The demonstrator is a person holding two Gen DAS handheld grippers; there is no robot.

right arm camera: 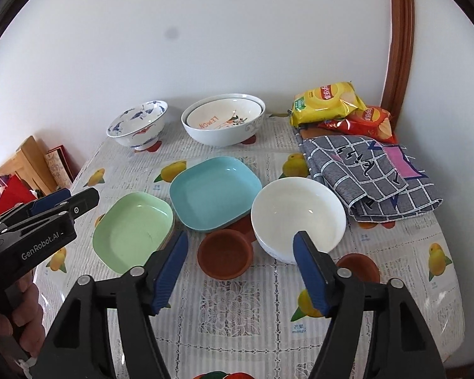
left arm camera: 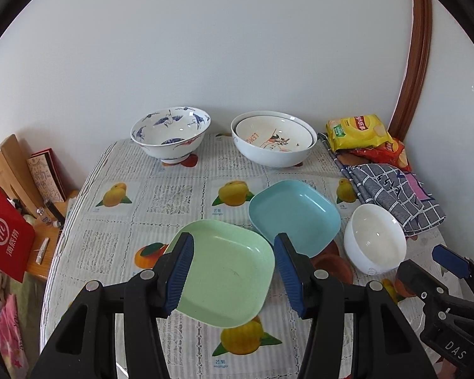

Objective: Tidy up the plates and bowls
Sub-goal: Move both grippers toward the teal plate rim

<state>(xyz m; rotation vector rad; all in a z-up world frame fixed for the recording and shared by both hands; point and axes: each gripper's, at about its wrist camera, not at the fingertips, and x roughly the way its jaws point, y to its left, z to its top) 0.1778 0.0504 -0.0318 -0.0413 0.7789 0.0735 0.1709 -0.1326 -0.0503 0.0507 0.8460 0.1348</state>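
Note:
A green square plate point(left arm camera: 227, 271) point(right arm camera: 136, 227) lies at the table's near left, with a blue square plate point(left arm camera: 295, 213) point(right arm camera: 215, 191) behind it, its edge resting on a small brown dish point(right arm camera: 226, 257). A white bowl point(left arm camera: 374, 241) point(right arm camera: 298, 218) stands to the right. At the back are a blue-patterned bowl point(left arm camera: 170, 132) point(right arm camera: 137, 124) and two nested white bowls point(left arm camera: 275, 140) point(right arm camera: 222, 120). My left gripper point(left arm camera: 233, 271) is open above the green plate. My right gripper point(right arm camera: 240, 271) is open above the brown dish, beside the white bowl.
A checked cloth point(right arm camera: 369, 173) and snack bags point(right arm camera: 328, 102) occupy the table's right back. A second brown dish point(right arm camera: 360, 267) sits at the near right. A wooden side table point(left arm camera: 31, 189) with a red bag point(left arm camera: 3, 237) stands to the left. A wall runs behind.

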